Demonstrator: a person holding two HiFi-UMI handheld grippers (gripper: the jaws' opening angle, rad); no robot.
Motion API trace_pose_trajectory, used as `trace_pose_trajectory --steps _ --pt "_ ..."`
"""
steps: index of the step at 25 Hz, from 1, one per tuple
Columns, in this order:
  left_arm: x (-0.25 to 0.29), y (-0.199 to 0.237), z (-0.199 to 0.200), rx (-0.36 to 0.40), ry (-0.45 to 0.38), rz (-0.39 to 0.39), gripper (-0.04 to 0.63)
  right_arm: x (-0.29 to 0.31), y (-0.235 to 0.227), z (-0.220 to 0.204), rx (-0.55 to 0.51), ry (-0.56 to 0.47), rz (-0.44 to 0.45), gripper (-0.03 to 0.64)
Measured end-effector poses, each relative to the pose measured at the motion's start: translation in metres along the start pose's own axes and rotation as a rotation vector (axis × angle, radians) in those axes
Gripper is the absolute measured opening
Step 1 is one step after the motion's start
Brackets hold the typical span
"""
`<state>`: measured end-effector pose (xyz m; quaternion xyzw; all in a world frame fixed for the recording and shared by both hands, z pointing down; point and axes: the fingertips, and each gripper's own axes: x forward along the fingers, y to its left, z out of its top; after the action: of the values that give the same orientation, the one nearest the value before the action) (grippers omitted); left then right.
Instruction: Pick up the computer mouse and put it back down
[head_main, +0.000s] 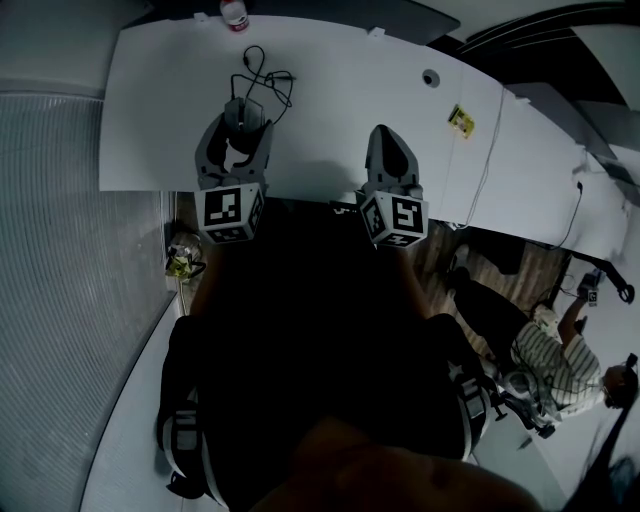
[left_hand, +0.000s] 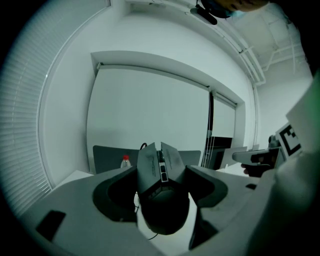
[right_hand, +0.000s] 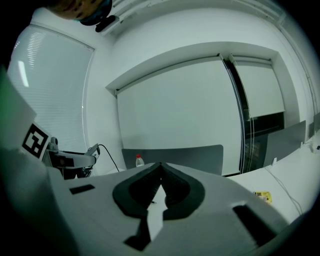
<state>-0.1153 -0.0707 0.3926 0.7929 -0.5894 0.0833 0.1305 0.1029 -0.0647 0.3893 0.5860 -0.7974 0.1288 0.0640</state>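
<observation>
The dark computer mouse (head_main: 238, 112) sits between the jaws of my left gripper (head_main: 243, 124), which is shut on its sides over the white table (head_main: 340, 90). In the left gripper view the mouse (left_hand: 162, 205) fills the gap of the left gripper (left_hand: 161, 172), buttons facing away. Its black cable (head_main: 262, 78) lies coiled on the table just beyond. To the right, my right gripper (head_main: 384, 132) is shut and holds nothing. Seen from the right gripper view, the jaws of the right gripper (right_hand: 160, 166) meet at their tips.
A small bottle with a red cap (head_main: 233, 14) stands at the table's far edge. A yellow tag (head_main: 460, 119), a round cable hole (head_main: 431, 77) and a thin white cable (head_main: 490, 150) are at the right. A seated person (head_main: 560, 350) is on the floor side, lower right.
</observation>
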Motion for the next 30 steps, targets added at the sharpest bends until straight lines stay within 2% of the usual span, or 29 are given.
trace_pose_trajectory --steps 30 --pt "0.031 -0.015 -0.118 -0.026 0.271 -0.048 0.296 -0.010 -0.014 -0.024 0.013 0.056 -0.034 -0.002"
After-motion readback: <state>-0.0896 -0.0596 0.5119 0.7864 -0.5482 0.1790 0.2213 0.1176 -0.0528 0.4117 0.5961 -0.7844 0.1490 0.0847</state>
